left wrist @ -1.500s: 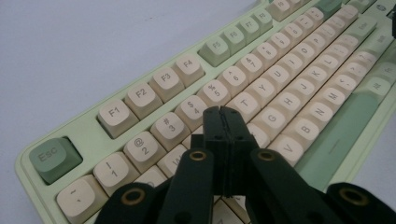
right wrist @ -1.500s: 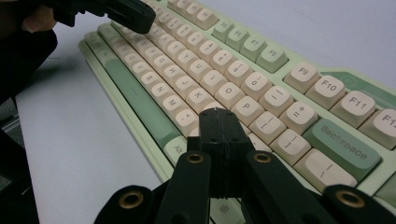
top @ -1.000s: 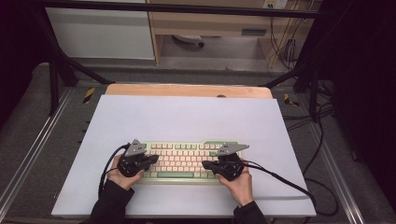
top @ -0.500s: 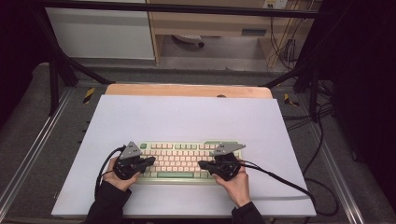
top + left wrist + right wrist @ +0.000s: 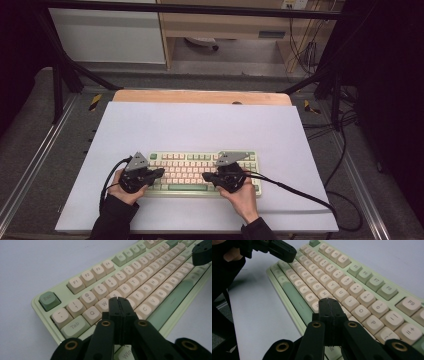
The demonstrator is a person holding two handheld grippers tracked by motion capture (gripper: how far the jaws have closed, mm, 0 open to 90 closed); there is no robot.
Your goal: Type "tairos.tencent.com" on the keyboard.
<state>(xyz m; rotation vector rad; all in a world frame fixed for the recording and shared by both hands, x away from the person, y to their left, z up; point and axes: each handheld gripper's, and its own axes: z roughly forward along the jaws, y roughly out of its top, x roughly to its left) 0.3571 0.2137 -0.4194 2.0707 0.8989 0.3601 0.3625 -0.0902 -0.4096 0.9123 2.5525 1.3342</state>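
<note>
A pale green keyboard (image 5: 192, 165) with cream keys lies on the near half of the white sheet. My left gripper (image 5: 161, 171) hovers over the keyboard's left end with its jaws shut and nothing between them. In the left gripper view its tip (image 5: 118, 298) is just above the letter keys near W and E of the keyboard (image 5: 130, 280). My right gripper (image 5: 204, 176) is shut and empty over the middle of the keyboard. In the right gripper view its tip (image 5: 328, 300) sits above the keys near J and K of the keyboard (image 5: 352, 282). Both tips point toward each other.
The white sheet (image 5: 200, 125) covers a wooden tabletop (image 5: 200, 96) with free room behind and beside the keyboard. A black cable (image 5: 300, 192) trails right from the right gripper across the sheet. Metal frame rails and loose cables run along both sides.
The right gripper has slid left along the keyboard, from its right end toward the middle. The left gripper has stayed almost in place. Both stay shut.
</note>
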